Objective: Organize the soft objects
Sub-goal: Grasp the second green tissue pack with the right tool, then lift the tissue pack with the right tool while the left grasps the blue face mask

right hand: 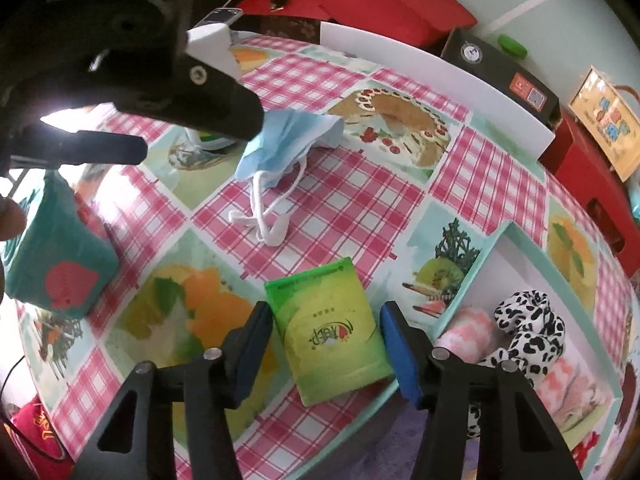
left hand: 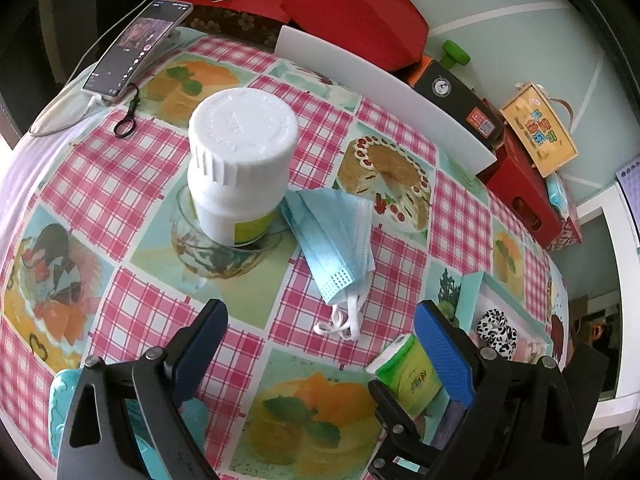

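Observation:
A blue face mask [left hand: 334, 236] with white ear loops lies on the checked tablecloth, ahead of my open, empty left gripper [left hand: 320, 344]; it also shows in the right wrist view [right hand: 280, 148]. A green tissue pack [right hand: 332, 332] lies flat between the open fingers of my right gripper [right hand: 324, 348], untouched; it also shows in the left wrist view [left hand: 408, 372]. A shallow mint-rimmed tray [right hand: 500, 236] on the right holds a black-and-white spotted scrunchie [right hand: 528, 328] and a pink soft item [right hand: 468, 328]. A teal soft cube [right hand: 52, 256] with a red heart sits at the left.
A white bottle [left hand: 240, 160] stands on a glass dish [left hand: 216, 248] left of the mask. A phone [left hand: 136, 52] lies at the far left. A white board [left hand: 384, 92], red bags [left hand: 352, 8] and boxes [left hand: 536, 128] line the back. The left gripper's body [right hand: 140, 60] hangs over the table.

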Demonstrator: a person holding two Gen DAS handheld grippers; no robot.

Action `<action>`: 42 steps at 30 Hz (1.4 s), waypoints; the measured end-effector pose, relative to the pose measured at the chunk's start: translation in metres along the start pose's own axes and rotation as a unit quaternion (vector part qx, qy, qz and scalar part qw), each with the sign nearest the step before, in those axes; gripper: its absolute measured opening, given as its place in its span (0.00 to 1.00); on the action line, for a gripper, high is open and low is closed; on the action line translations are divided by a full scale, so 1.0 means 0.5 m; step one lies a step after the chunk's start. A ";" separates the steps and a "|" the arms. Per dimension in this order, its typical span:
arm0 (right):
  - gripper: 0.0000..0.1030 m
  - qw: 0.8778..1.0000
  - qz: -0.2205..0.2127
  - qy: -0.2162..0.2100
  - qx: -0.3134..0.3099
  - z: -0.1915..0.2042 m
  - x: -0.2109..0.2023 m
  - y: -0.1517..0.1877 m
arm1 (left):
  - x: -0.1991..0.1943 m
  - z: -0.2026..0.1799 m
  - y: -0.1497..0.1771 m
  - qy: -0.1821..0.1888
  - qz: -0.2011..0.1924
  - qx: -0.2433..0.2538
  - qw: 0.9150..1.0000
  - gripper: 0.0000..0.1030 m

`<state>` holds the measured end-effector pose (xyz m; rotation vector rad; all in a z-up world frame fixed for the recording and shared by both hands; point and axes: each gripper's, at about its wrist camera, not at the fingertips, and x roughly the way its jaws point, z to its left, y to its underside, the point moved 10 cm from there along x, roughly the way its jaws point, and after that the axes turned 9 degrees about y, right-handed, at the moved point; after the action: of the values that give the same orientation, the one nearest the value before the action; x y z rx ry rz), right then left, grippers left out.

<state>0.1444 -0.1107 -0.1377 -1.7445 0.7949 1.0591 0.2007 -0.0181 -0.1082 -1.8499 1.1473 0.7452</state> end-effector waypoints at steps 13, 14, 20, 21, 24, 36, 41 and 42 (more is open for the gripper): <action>0.56 0.999 0.010 -0.013 0.046 -0.001 0.009 -0.005 | 0.012 0.014 -0.008 -0.021 -0.008 -0.011 1.000 0.92; 0.56 0.999 0.011 -0.012 0.049 -0.001 0.010 -0.006 | 0.014 0.014 -0.010 -0.023 -0.008 -0.011 1.000 0.92; 0.55 0.998 0.013 -0.011 0.067 -0.003 0.026 -0.011 | 0.020 0.021 -0.014 -0.034 -0.013 -0.018 0.999 0.91; 0.55 0.998 0.012 -0.011 0.067 -0.003 0.026 -0.011 | 0.021 0.022 -0.015 -0.035 -0.013 -0.019 0.999 0.91; 0.54 0.997 0.007 -0.017 0.080 -0.007 0.024 -0.011 | 0.024 0.023 -0.018 -0.039 -0.018 -0.022 0.999 0.91; 0.54 0.992 -0.025 -0.028 0.124 -0.045 -0.017 -0.031 | 0.029 0.023 -0.022 -0.055 -0.024 -0.019 0.998 0.86; 0.50 0.990 -0.045 -0.026 0.133 -0.064 -0.046 -0.041 | 0.043 0.013 -0.014 -0.042 -0.011 -0.022 0.999 0.86; 0.50 0.989 -0.049 -0.025 0.136 -0.068 -0.052 -0.043 | 0.045 0.010 -0.013 -0.040 -0.010 -0.022 0.999 0.86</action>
<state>0.1623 -0.1326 -0.0988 -1.5036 0.7765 0.8810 0.2157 -0.0215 -0.1268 -1.8487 1.0680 0.8315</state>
